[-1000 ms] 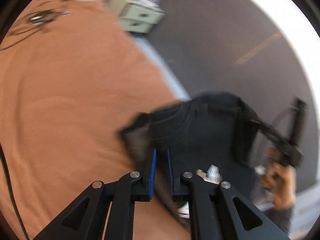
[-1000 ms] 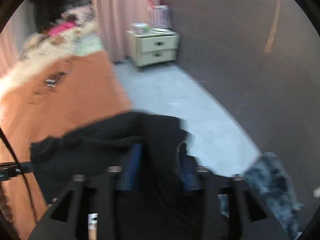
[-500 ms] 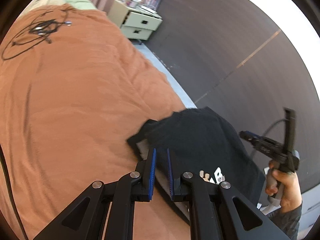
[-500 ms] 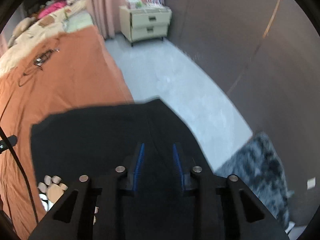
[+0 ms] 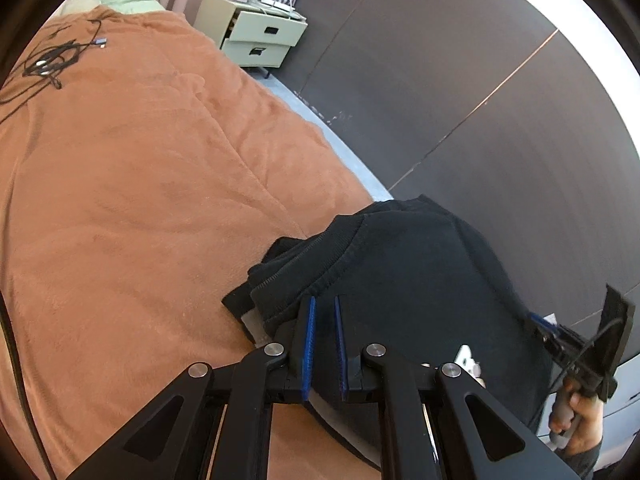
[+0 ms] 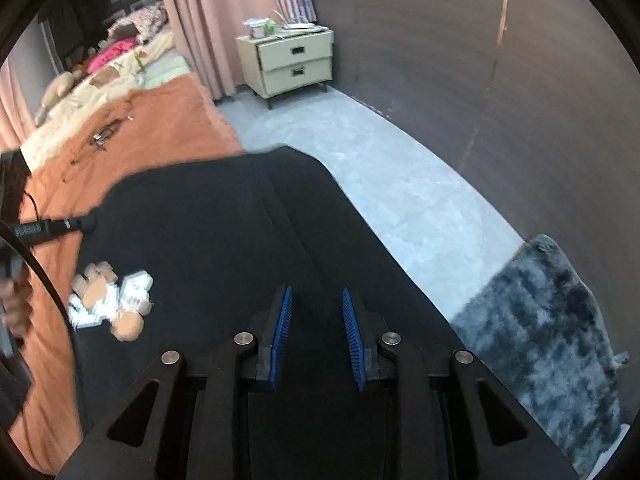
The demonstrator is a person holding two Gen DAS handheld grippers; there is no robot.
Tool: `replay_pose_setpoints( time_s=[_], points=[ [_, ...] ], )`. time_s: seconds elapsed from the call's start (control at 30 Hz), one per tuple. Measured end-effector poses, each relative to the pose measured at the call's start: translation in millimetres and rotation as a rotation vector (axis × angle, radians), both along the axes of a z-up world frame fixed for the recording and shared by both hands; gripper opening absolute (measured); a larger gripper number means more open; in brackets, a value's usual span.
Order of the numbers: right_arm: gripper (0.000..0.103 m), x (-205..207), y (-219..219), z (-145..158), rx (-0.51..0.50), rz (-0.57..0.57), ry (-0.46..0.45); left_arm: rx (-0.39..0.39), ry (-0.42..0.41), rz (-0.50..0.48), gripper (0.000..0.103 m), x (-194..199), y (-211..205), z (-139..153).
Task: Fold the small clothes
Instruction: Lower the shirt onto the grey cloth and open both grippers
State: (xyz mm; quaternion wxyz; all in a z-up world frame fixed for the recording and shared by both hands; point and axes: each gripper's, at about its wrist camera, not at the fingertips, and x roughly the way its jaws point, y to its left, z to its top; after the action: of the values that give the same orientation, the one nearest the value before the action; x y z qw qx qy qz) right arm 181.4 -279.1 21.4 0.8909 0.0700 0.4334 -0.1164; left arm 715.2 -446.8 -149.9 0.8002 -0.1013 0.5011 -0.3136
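A small black T-shirt (image 5: 408, 264) with a printed figure (image 6: 112, 300) lies on the orange blanket (image 5: 140, 184) near the bed's right edge. Its ribbed collar (image 5: 320, 256) faces my left gripper (image 5: 322, 312), whose blue pads are close together on the shoulder fabric by the collar. My right gripper (image 6: 316, 304) is over the shirt's other side (image 6: 224, 232), its blue pads (image 6: 282, 320) apart with cloth between or under them. The right gripper and the hand on it show at the right of the left wrist view (image 5: 576, 364).
A tangle of black cable (image 5: 48, 60) lies on the blanket at the far left. A cream two-drawer nightstand (image 6: 294, 60) stands by pink curtains (image 6: 208, 16). Grey floor (image 6: 380, 168) and a dark wall run along the bed. A grey shaggy rug (image 6: 540, 340) lies right.
The shirt has come down from hanging bunched in the air to lying spread on the blanket. Both grippers have moved lower with it, and the right gripper's pads stand wider apart.
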Motion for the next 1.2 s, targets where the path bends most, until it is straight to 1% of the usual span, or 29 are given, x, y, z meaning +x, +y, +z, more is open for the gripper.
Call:
replay_pose_setpoints(
  time_s=[0.03,0.1,0.13,0.23,0.33,0.47,0.5,0.53,0.57,0.6,0.77,0.8,0.83,0.87,0.9,0.97,1.03,1.1,1.13,1.17,1.2],
  points=[
    [0.024,-0.9,-1.7,-4.9,-0.006,-0.010,0.008,0.003,0.003,0.001,0.010,0.5,-0.6,-2.3],
    [0.021,-7.9,-7.7,-9.3,-0.034,-0.057,0.020,0.017,0.009,0.007,0.007,1.9,-1.9,-7.1],
    [0.021,-11.8,-10.0,-7.5,-0.038,-0.071,0.017,0.041,-0.009,0.002,0.004,0.5,-3.6,-6.6],
    [0.021,-18.6,-17.2,-4.5,-0.055,-0.129,0.017,0.096,-0.050,-0.024,0.004,-6.1,-7.5,-0.7],
    [0.021,-24.8,-20.6,4.5,-0.043,-0.152,0.013,0.123,-0.042,-0.025,0.004,-14.5,-3.1,6.9],
    [0.021,-32.5,-8.9,15.1,-0.056,-0.164,0.017,0.161,-0.051,-0.013,0.004,-29.9,2.2,17.2],
    [0.021,-36.6,-4.9,19.9,-0.051,-0.160,0.007,0.161,-0.044,-0.015,0.004,-35.7,3.4,19.3],
    [0.021,-36.6,3.2,18.0,-0.039,-0.147,-0.012,0.158,-0.041,-0.017,0.004,-40.1,5.5,21.8],
    [0.024,-44.0,6.3,23.2,-0.024,-0.141,-0.028,0.157,-0.041,-0.020,0.004,-47.7,7.5,26.2],
    [0.024,-49.4,11.4,23.2,-0.018,-0.140,-0.032,0.159,-0.047,-0.022,0.004,-55.8,9.5,30.8],
    [0.025,-92.0,27.7,37.4,0.005,-0.129,-0.061,0.157,-0.065,-0.038,0.005,-98.2,22.2,55.0],
    [0.033,-100.2,30.4,39.9,0.005,-0.130,-0.068,0.159,-0.073,-0.038,0.006,-106.4,25.1,60.1],
    [0.039,-109.3,34.0,44.2,0.004,-0.130,-0.080,0.163,-0.081,-0.041,0.008,-115.1,27.3,65.5],
    [0.053,-117.2,38.7,47.1,0.002,-0.129,-0.091,0.166,-0.085,-0.045,0.016,-119.8,28.5,70.1],
    [0.061,-125.4,43.3,50.9,-0.001,-0.128,-0.104,0.168,-0.091,-0.050,0.021,-127.4,31.2,75.2],
    [0.061,-142.2,51.8,59.1,0.002,-0.117,-0.125,0.171,-0.117,-0.045,0.046,-146.1,39.0,87.4],
    [0.064,-156.6,61.5,60.6,-0.001,-0.110,-0.139,0.168,-0.147,-0.029,0.056,-165.7,51.4,101.3],
    [0.078,-171.3,70.7,62.5,-0.005,-0.097,-0.157,0.162,-0.165,-0.029,0.061,-183.4,61.1,112.2],
    [0.079,-176.3,74.4,62.6,-0.002,-0.086,-0.164,0.161,-0.174,-0.031,0.065,-191.1,65.8,116.6],
    [0.079,-183.9,79.0,64.5,0.001,-0.075,-0.171,0.162,-0.187,-0.032,0.073,-199.9,70.9,121.9],
    [0.081,-189.0,82.6,62.4,0.002,-0.073,-0.174,0.162,-0.203,-0.031,0.078,-208.7,76.4,126.8]
  ],
)
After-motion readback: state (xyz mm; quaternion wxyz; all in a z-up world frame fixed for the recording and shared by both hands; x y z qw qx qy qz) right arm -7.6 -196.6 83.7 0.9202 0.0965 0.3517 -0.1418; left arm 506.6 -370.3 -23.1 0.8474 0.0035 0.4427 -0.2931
